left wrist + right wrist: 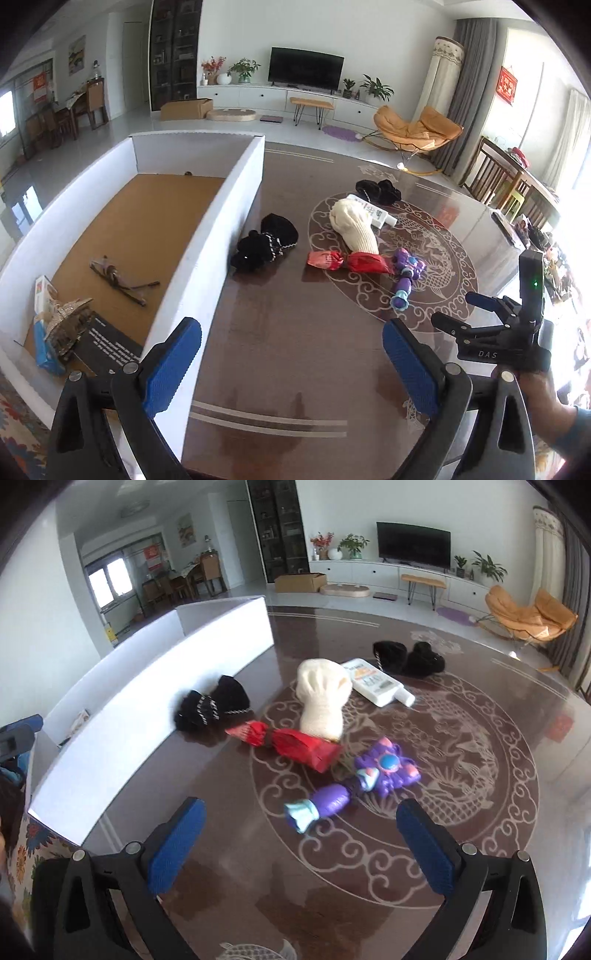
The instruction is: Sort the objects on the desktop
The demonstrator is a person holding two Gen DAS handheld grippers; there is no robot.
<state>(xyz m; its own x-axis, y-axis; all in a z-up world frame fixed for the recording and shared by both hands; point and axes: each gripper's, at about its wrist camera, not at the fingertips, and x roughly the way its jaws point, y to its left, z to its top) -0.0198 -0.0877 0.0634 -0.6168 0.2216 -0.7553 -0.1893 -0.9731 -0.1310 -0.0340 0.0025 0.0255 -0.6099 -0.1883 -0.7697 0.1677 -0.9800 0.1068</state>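
On the dark patterned table lie a purple toy (354,790) (406,273), a red wrapped pack (291,744) (345,262), a cream knit hat (323,698) (354,225), a white bottle (380,685) (376,216), a black knit hat (212,710) (266,243) and black fluffy pieces (406,657) (378,190). My right gripper (301,845) (460,312) is open, empty, just short of the purple toy. My left gripper (291,365) is open and empty above the table beside the white box (218,254) (147,686).
Inside the white box lie a hair clip (118,278), a silvery ornament (68,323), a dark card (110,345) and a small carton (42,295). A hand and sleeve (554,406) hold the right gripper. Beyond the table are a TV, an orange chair and wooden chairs.
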